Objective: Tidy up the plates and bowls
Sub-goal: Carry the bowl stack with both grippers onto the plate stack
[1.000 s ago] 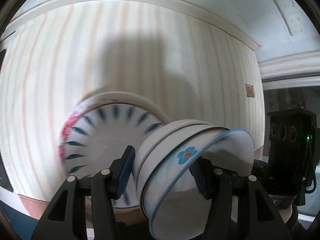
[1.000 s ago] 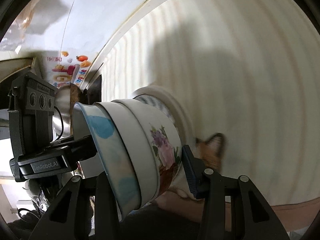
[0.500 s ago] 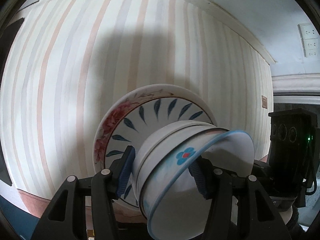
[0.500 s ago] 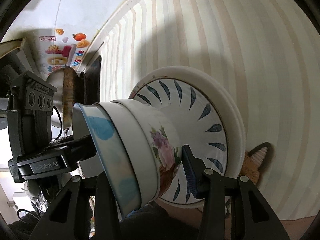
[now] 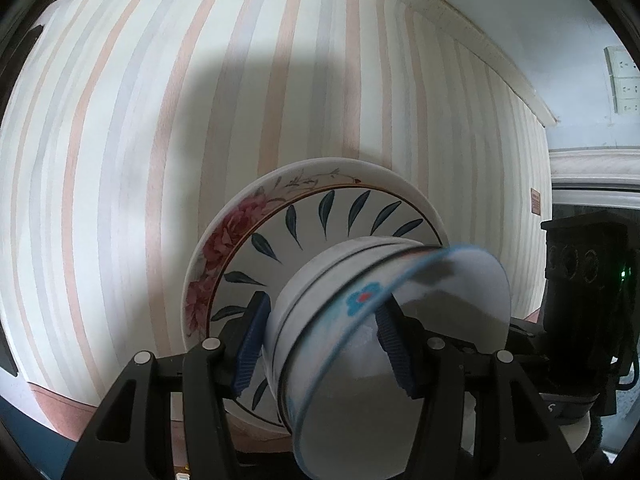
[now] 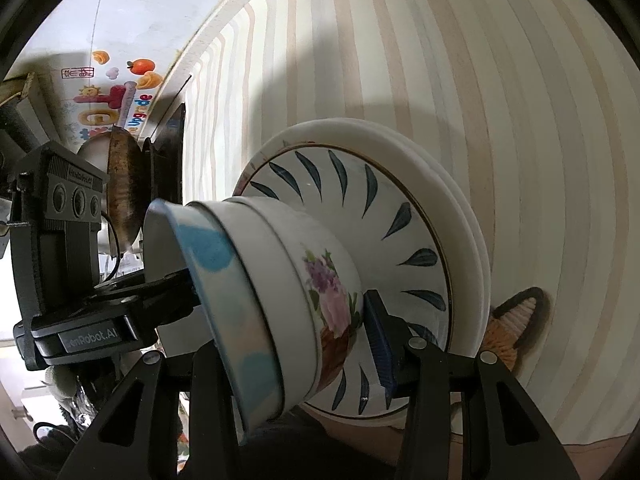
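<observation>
A stack of nested bowls [image 5: 360, 320] [image 6: 288, 288] hangs tilted between both grippers. The outer bowl bears a purple and pink flower, the inner one a blue rim and blue flower. My left gripper [image 5: 324, 344] is shut on the stack's wall, one blue pad outside, the other inside the rim. From the opposite side my right gripper [image 6: 292, 340] is shut on it too, with its inner finger hidden in the bowl. Right behind the bowls' foot lies a stack of plates [image 5: 320, 208] [image 6: 400, 184], topped by one with blue leaves. Whether the foot touches that plate I cannot tell.
A striped tablecloth [image 5: 140, 160] [image 6: 500, 120] covers the table under the plates. A dark wok [image 6: 120, 188] stands at the far left of the right wrist view, under a wall with fruit stickers. An orange fox-ear shape [image 6: 512, 320] peeks out beside the plates. Wall sockets [image 5: 624, 80] sit at the upper right.
Both grippers came down with the bowl stack and over toward the plates. The plates now look larger and sit directly behind the bowls. The grips have not changed.
</observation>
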